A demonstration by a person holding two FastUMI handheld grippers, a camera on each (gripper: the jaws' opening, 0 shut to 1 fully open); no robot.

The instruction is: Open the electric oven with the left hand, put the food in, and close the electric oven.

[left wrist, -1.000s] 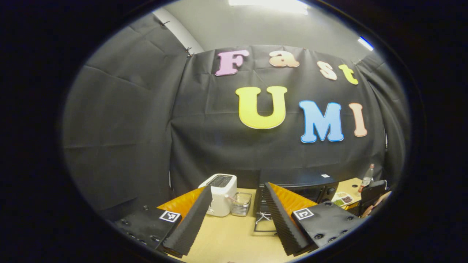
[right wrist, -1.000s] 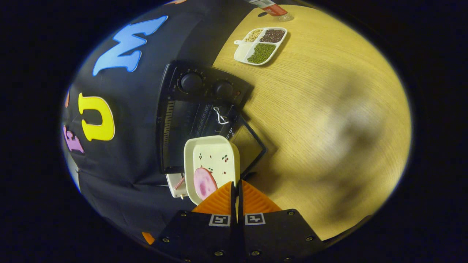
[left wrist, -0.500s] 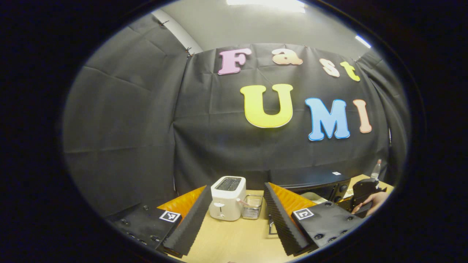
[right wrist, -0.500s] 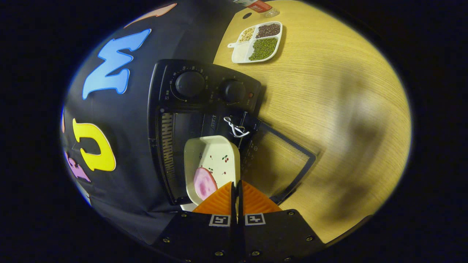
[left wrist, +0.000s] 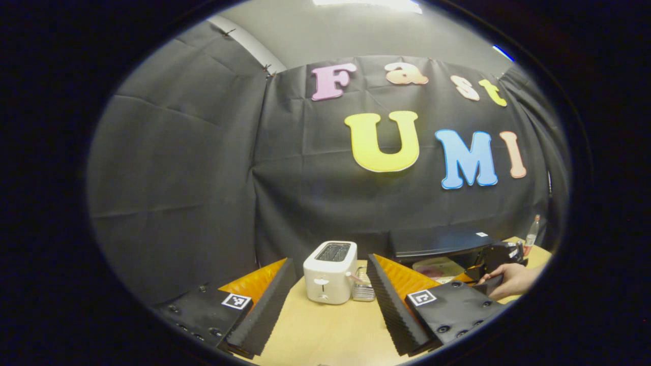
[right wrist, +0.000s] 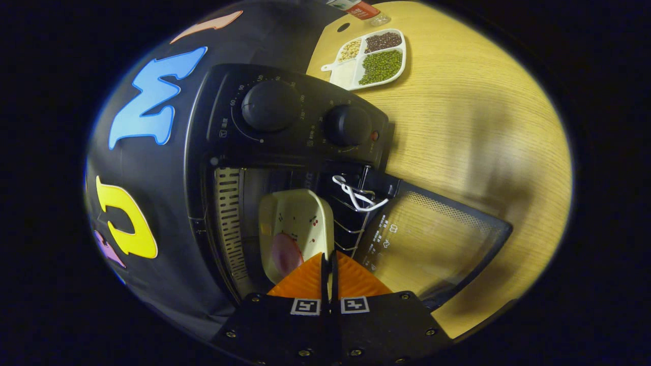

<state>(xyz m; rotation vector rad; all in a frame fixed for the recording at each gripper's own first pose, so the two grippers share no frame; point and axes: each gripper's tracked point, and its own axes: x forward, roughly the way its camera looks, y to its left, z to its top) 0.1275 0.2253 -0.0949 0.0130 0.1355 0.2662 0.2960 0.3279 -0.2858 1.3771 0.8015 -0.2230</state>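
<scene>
In the right gripper view the black electric oven (right wrist: 285, 117) fills the middle, turned on its side, with two knobs. Its glass door (right wrist: 437, 244) lies open and a wire rack (right wrist: 356, 213) shows in the cavity. My right gripper (right wrist: 328, 260) is shut on the rim of a cream dish (right wrist: 300, 218) holding a pink slice of food (right wrist: 285, 254). The dish sits in the oven's mouth. My left gripper (left wrist: 330, 260) is open and empty, back from the oven (left wrist: 437, 243). Off to its right are the dish (left wrist: 437, 267) and a hand (left wrist: 511, 279) holding the other gripper.
A white toaster (left wrist: 330, 272) stands on the wooden table (left wrist: 325, 330) between my left gripper's fingers, farther off, with a small wire basket (left wrist: 362, 290) beside it. A divided tray of beans (right wrist: 374, 63) and a bottle (right wrist: 356, 7) lie beyond the oven.
The right gripper has carried the dish forward from in front of the oven into its open mouth. The left gripper's view has swung left, so the toaster now sits between its fingers.
</scene>
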